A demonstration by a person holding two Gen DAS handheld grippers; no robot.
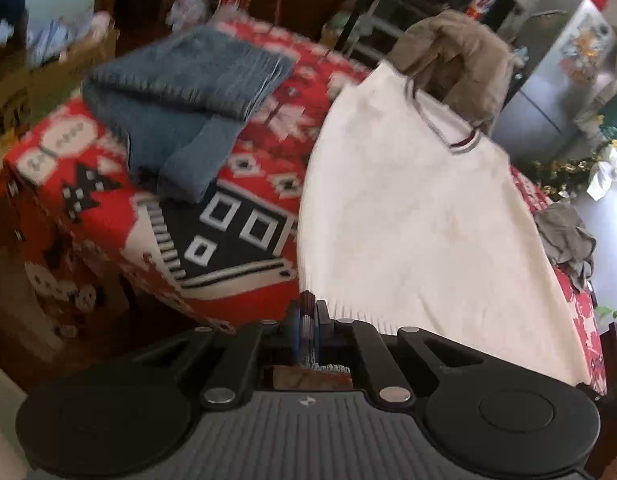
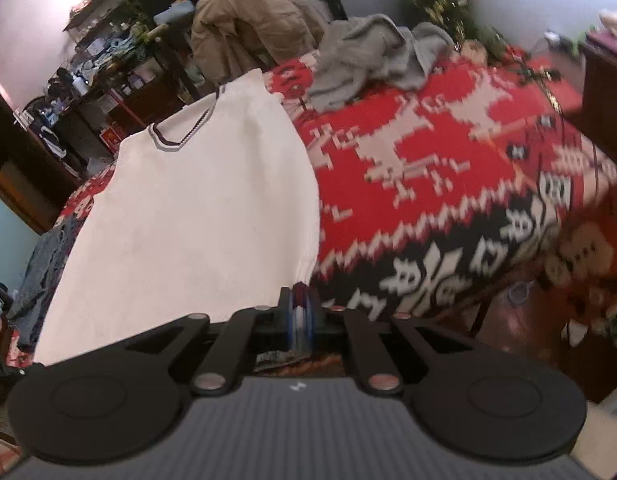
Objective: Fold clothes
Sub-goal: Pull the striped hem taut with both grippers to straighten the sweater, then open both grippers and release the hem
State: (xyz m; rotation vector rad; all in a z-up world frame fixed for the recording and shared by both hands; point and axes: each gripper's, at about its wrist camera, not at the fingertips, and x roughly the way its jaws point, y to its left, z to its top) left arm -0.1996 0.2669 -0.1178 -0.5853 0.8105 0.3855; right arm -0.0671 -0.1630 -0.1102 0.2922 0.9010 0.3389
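A white knit vest (image 1: 420, 216) with a dark and grey striped V-neck lies spread on the red patterned table cover (image 1: 108, 208). My left gripper (image 1: 307, 312) is shut on the vest's near left hem corner. In the right wrist view the same white vest (image 2: 196, 216) stretches away from me, and my right gripper (image 2: 299, 300) is shut on its near right hem corner. Both corners are pinched between blue pads, with striped hem ribbing showing between the jaws.
A folded blue garment (image 1: 188, 100) lies at the table's far left. A crumpled grey garment (image 2: 372, 56) sits at the far right, and a tan jacket (image 2: 252, 20) hangs over a chair behind the table. Cluttered shelves (image 2: 96, 64) stand beyond.
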